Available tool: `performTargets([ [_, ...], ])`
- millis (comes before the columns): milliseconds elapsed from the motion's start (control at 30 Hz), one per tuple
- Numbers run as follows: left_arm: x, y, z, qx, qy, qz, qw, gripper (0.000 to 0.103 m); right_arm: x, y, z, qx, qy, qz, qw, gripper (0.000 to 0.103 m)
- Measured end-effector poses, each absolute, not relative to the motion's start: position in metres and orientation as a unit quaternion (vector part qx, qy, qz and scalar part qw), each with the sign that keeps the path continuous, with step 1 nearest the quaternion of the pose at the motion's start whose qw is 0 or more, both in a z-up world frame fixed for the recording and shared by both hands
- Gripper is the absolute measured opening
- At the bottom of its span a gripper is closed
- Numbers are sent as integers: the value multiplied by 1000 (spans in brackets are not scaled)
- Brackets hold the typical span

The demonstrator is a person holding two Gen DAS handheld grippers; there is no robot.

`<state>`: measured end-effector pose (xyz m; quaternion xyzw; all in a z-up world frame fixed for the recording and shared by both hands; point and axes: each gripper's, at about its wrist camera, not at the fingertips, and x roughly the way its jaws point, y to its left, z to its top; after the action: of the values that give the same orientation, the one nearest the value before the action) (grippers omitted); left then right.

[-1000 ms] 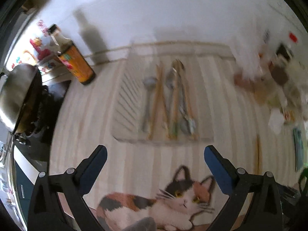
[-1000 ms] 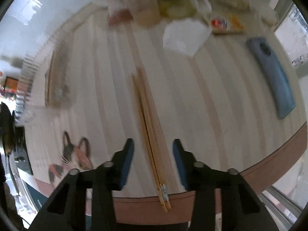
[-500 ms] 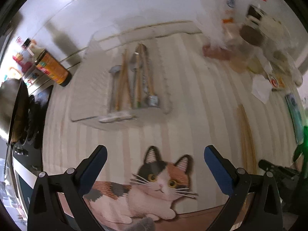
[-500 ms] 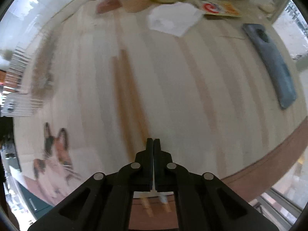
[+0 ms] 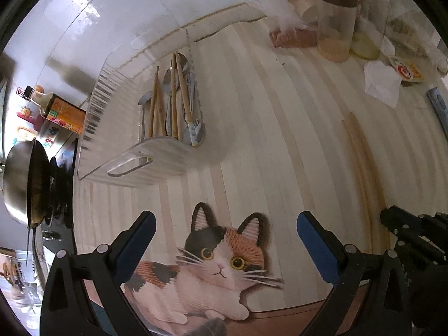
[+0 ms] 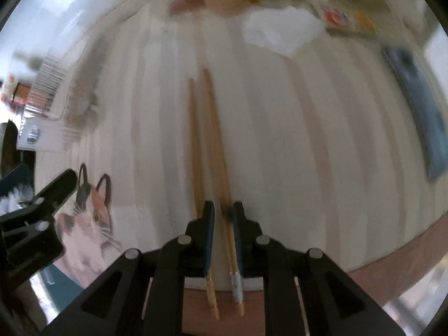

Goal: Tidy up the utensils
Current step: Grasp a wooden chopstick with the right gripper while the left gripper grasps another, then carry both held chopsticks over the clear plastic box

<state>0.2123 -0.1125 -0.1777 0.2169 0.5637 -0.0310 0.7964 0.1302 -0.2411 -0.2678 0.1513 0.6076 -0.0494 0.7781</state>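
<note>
A pair of wooden chopsticks [image 6: 212, 128] lies lengthwise on the striped table, also seen as chopsticks [image 5: 361, 151] at the right of the left wrist view. My right gripper [image 6: 224, 210] points down over their near ends. Its jaws are opening and stand a narrow gap apart. One stick runs between them along the right pad, clear of the left pad; the other passes under the left finger. A clear tray [image 5: 123, 165] holds several spoons and chopsticks [image 5: 173, 98]. My left gripper [image 5: 226, 240] hangs wide open above the cat mat [image 5: 221, 266], holding nothing.
A sauce bottle [image 5: 61, 109] and a wok [image 5: 25, 184] stand left of the tray. A jar [image 5: 336, 19], bags and a white paper [image 5: 382, 81] crowd the far right. A blue flat case [image 6: 420, 106] lies right of the chopsticks. The table's brown front edge [image 6: 392, 268] is close.
My right jaws closed fully over the chopsticks' near ends, then parted a little, and the sticks now lie splayed. My left gripper moved right and lower, so the tray slid left in its view.
</note>
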Motion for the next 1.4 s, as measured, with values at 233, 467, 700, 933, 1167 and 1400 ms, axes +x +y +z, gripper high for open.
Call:
performTargets([
  [233, 208, -147, -190, 225, 583, -82, 776, 103, 115, -274, -264, 159, 604, -124, 771, 6],
  [467, 197, -201, -228, 201, 648, -162, 717, 102, 86, -316, -262, 164, 611, -168, 756, 6],
  [700, 201, -212, -241, 157, 668, -176, 706, 69, 83, -321, -262, 183, 601, -191, 754, 6],
  [933, 199, -199, -235, 157, 658, -182, 714, 5, 93, -310, -260, 174, 604, -193, 753, 6],
  [1167, 191, -144, -240, 147, 664, -147, 719, 5, 86, -312, -260, 163, 609, -186, 754, 7],
  [1400, 175, -86, -246, 110, 678, -113, 718, 5, 97, -263, -262, 169, 625, -123, 752, 7],
])
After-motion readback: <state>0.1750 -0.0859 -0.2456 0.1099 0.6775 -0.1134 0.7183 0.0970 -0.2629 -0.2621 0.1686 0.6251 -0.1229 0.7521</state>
